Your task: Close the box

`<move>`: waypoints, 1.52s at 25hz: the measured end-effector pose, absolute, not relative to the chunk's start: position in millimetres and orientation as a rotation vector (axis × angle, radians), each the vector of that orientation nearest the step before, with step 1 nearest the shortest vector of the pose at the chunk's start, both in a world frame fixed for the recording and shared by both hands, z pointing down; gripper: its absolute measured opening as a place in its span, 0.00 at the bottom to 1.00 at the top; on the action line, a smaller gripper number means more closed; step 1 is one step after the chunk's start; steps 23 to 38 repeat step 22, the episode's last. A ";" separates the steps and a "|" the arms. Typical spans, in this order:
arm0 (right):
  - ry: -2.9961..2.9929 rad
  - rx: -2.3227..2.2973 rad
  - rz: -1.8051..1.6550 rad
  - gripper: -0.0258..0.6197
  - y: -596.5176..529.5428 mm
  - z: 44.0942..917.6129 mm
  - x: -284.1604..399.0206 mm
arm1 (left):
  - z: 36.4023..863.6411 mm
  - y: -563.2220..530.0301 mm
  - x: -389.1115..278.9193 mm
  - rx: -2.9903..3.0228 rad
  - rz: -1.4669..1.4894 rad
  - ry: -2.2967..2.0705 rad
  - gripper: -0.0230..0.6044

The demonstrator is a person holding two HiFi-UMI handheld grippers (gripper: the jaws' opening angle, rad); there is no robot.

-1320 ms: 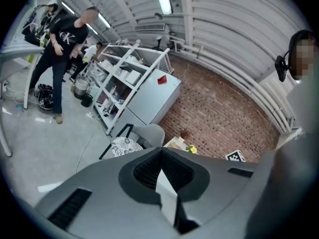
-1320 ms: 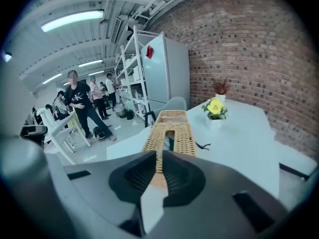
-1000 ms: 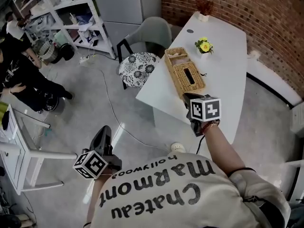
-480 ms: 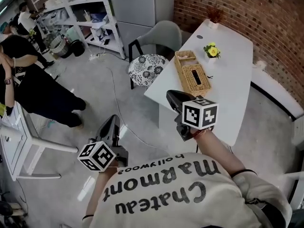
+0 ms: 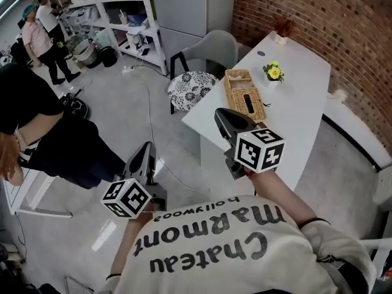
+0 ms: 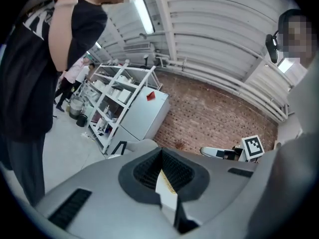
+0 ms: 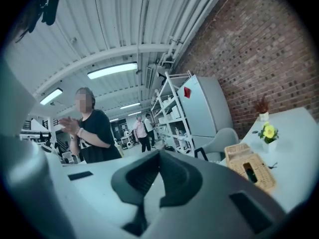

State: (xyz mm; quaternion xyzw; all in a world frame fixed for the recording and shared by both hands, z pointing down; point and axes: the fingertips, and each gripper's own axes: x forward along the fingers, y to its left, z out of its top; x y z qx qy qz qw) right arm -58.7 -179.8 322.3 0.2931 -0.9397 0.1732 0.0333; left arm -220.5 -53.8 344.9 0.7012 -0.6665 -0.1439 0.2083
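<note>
Holding left gripper (image 5: 146,147) and right gripper (image 5: 219,114), jaws closed, empty, shirt (image 5: 208,250) reading "Chateau Marmont Hollywood"

- Person in black (image 5: 43,127), left of head view: cut off by the frame's edge
- Wicker box (image 7: 247,169), lower right of right gripper view: near end hidden behind right gripper (image 7: 158,158)
- Shelf (image 5: 131,17) contents, upper left: too small to tell

Bare white table (image 5: 309,118) around wicker box (image 5: 245,97), flower pot (image 5: 273,73) just beside.
</note>
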 end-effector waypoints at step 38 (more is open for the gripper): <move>-2.880 0.851 0.484 0.04 -153.2 335.6 21.9 | 349.6 -22.6 -138.4 1.928 -0.420 -1.897 0.04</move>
